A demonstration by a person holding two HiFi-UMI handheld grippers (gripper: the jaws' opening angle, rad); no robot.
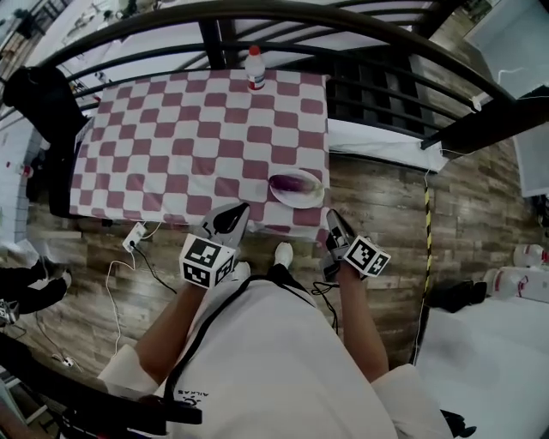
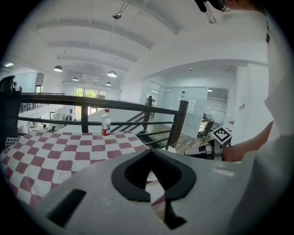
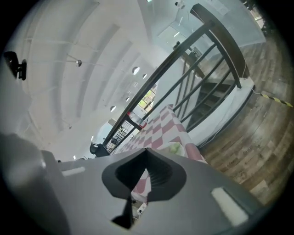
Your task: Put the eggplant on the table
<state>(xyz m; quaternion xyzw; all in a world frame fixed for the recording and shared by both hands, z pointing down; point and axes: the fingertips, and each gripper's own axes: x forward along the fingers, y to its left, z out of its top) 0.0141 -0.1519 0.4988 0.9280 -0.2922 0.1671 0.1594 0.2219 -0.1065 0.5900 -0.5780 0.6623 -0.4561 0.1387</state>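
Note:
A purple eggplant (image 1: 296, 182) lies on a white plate (image 1: 298, 198) at the near right corner of the table (image 1: 189, 146), which wears a red-and-white checked cloth. My left gripper (image 1: 235, 212) hovers at the table's near edge, left of the plate, jaws shut and empty. My right gripper (image 1: 334, 218) hangs just off the table's corner, below and right of the plate, also shut on nothing. In the right gripper view, the plate's rim with the green stem (image 3: 177, 148) peeks just past the closed jaws (image 3: 147, 150). The left gripper view looks across the cloth (image 2: 59, 153) over its closed jaws (image 2: 149, 153).
A white bottle with a red cap (image 1: 255, 67) (image 2: 106, 122) stands at the table's far edge. A dark metal railing (image 1: 283, 17) curves behind the table, with stairs to the right. A black object (image 1: 39, 103) sits at the table's left end. A power strip and cables (image 1: 135, 237) lie on the wooden floor.

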